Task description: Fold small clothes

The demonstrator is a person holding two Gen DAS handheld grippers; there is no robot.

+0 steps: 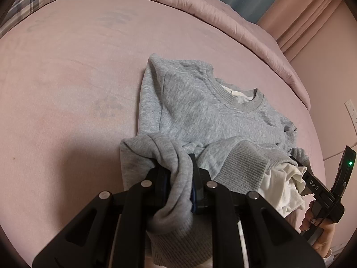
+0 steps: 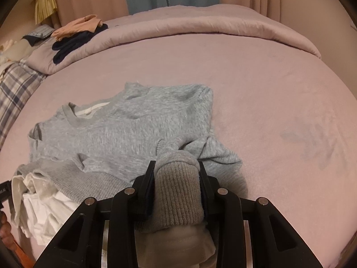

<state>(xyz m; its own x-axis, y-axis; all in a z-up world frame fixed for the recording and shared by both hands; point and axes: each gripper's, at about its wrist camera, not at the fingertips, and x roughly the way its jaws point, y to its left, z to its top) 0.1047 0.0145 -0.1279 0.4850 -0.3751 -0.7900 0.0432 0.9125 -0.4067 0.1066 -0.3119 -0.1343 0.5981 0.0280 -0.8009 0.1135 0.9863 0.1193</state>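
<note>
A small grey sweatshirt (image 1: 200, 114) with a white inner layer (image 1: 281, 187) lies on the pink bed, neck towards the far side. It also shows in the right wrist view (image 2: 125, 129). My left gripper (image 1: 178, 178) is shut on a bunch of the grey fabric at the near hem. My right gripper (image 2: 176, 178) is shut on the ribbed grey hem or cuff (image 2: 178, 192). In the left wrist view the right gripper (image 1: 301, 167) shows at the right edge, held by a hand. White fabric (image 2: 42, 201) hangs out at the near left.
The pink bed sheet (image 1: 78, 89) spreads all around. A rolled pink duvet (image 2: 200, 24) lies along the far side. Dark and peach clothes (image 2: 75, 35) are piled on it at the far left. A plaid pillow (image 2: 15, 82) is at the left.
</note>
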